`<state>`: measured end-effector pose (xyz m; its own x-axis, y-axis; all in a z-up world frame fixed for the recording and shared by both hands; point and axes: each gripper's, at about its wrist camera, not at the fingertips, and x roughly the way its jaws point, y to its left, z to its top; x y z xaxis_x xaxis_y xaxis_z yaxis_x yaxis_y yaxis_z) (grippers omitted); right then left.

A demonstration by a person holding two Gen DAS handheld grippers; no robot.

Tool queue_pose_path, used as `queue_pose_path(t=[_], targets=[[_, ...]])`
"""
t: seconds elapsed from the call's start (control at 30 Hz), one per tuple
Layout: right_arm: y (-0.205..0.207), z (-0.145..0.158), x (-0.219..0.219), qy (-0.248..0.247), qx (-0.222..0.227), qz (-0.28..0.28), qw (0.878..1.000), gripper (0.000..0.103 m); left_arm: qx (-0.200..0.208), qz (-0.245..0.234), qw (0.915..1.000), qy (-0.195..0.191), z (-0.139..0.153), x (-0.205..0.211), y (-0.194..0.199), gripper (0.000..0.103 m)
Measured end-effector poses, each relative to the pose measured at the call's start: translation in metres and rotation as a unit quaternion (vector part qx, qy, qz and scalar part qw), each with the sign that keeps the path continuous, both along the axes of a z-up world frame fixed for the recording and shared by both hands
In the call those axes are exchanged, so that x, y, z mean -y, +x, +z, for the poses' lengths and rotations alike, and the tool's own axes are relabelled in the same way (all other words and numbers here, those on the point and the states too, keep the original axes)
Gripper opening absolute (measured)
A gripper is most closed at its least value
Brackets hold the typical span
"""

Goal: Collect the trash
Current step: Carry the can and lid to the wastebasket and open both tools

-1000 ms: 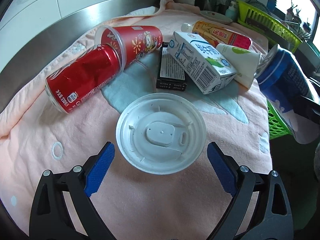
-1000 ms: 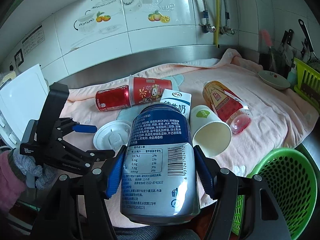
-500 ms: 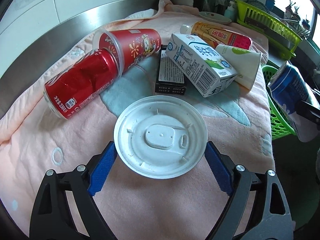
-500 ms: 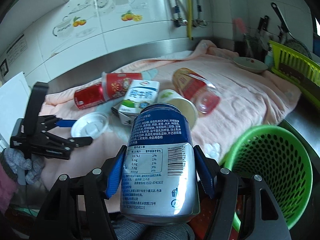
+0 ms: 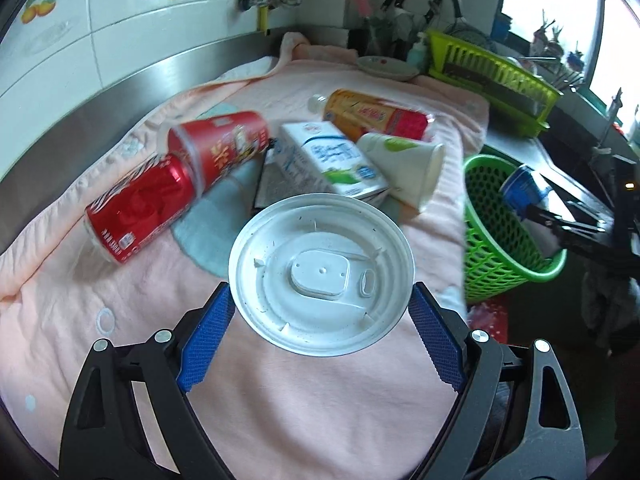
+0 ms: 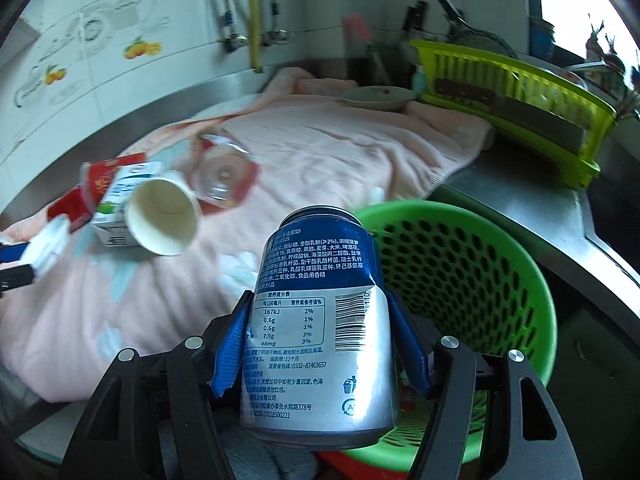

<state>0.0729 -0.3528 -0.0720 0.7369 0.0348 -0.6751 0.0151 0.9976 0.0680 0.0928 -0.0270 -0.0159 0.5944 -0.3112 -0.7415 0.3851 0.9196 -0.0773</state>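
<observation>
Beside the towel's right edge, the right gripper (image 6: 320, 344) clamps the blue can (image 6: 320, 320) at the green basket (image 6: 532, 276) rim; carry it over the opening before letting go. The left gripper (image 5: 320, 336) pinches the white lid (image 5: 320, 276) above the towel's near edge.

My blue and silver can (image 6: 320, 320) stood upright at centre frame of the right view, beside the green mesh basket (image 6: 480, 280). In the left view, my white round lid (image 5: 320, 276) filled the centre. Behind it on the pink towel (image 5: 280, 400) lay a red can (image 5: 140, 208), red cup (image 5: 220, 148), milk carton (image 5: 332, 160), white paper cup (image 5: 404, 164) and orange bottle (image 5: 372, 116), all on their sides.
</observation>
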Motion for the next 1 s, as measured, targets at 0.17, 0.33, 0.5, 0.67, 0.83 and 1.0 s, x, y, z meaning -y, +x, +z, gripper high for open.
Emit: queue_pose_path(t=[0.17,0.33,0.5,0.67,0.83,1.0], targets=[[0.004,-0.017,0.032,-0.008,-0.021,-0.039,0.999,0.064,0.004,-0.031,0.9993,-0.019,0.014,0.029,-0.004,0.086],[0.005,-0.031,0.058,-0.006,-0.035,-0.065,0.997,0.064,0.005,-0.065,0.9974,-0.029,0.023,0.072,0.003,0.086],[-0.007,-0.033,0.081,0.009,-0.027,-0.083,0.996,0.075,0.002,-0.104,0.994,-0.036,0.023,0.121,0.012,0.086],[-0.024,-0.025,0.096,0.009,-0.014,-0.091,0.996,0.075,-0.006,-0.143,0.989,-0.034,0.019,0.175,0.019,0.086],[-0.047,-0.013,0.102,0.012,0.006,-0.09,0.996,0.079,-0.017,-0.166,0.9856,-0.03,0.006,0.222,0.027,0.086],[-0.066,-0.004,0.104,0.016,0.022,-0.09,0.996,0.082,-0.033,-0.175,0.9837,-0.023,-0.014,0.256,0.033,0.086]])
